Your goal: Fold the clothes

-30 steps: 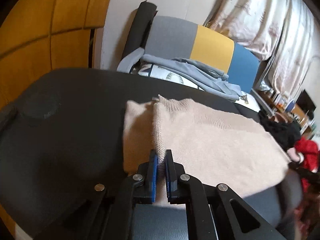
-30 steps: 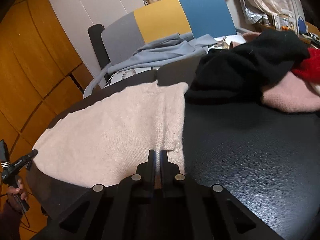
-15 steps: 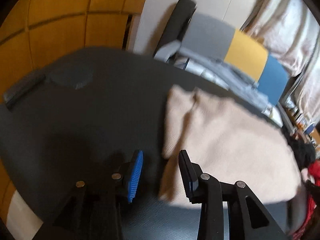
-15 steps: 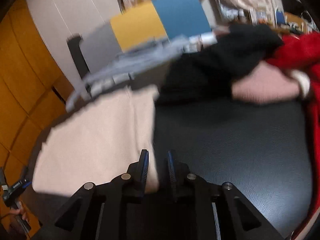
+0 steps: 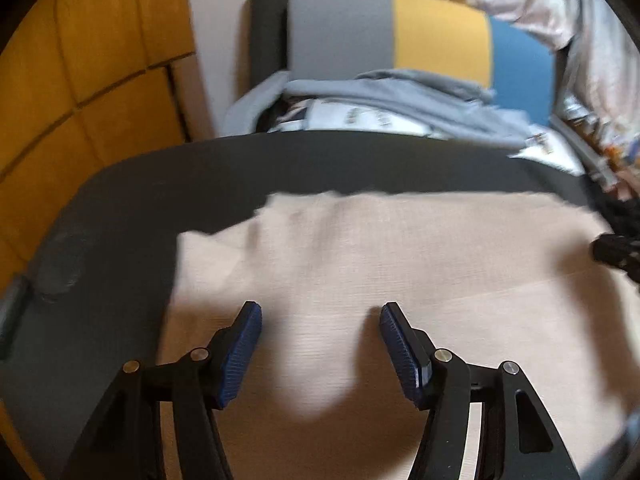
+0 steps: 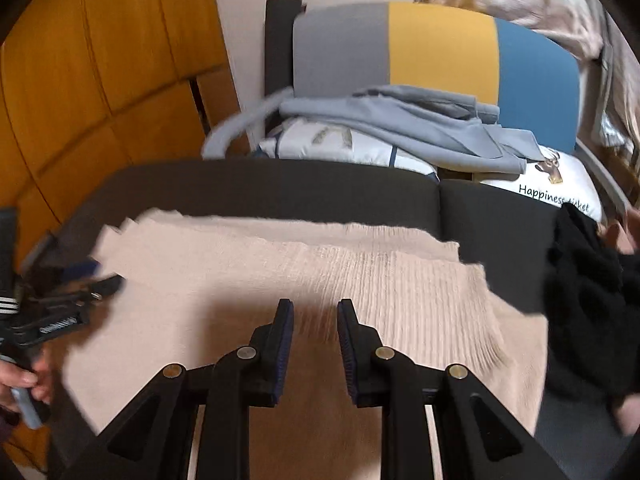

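A beige knit sweater (image 5: 400,264) lies folded flat on the black table (image 5: 132,196). My left gripper (image 5: 320,316) hovers over its near left part, wide open, nothing between the blue pads. In the right wrist view the same sweater (image 6: 280,276) spreads across the table (image 6: 280,188), its ribbed edge toward the right. My right gripper (image 6: 314,312) stands open over the middle of it, holding nothing. The left gripper shows at the left edge of that view (image 6: 60,300), held by a hand (image 6: 24,380).
A pile of black clothes (image 6: 592,292) sits on the table's right side. Behind the table stands a grey, yellow and blue chair (image 6: 436,48) with a grey garment (image 6: 420,128) and a printed pillow (image 6: 552,188). Orange wood panels (image 5: 80,80) line the left.
Both grippers let go of the sweater's edges and opened. They swung from the sweater's two ends to face it from the near side, above its middle.
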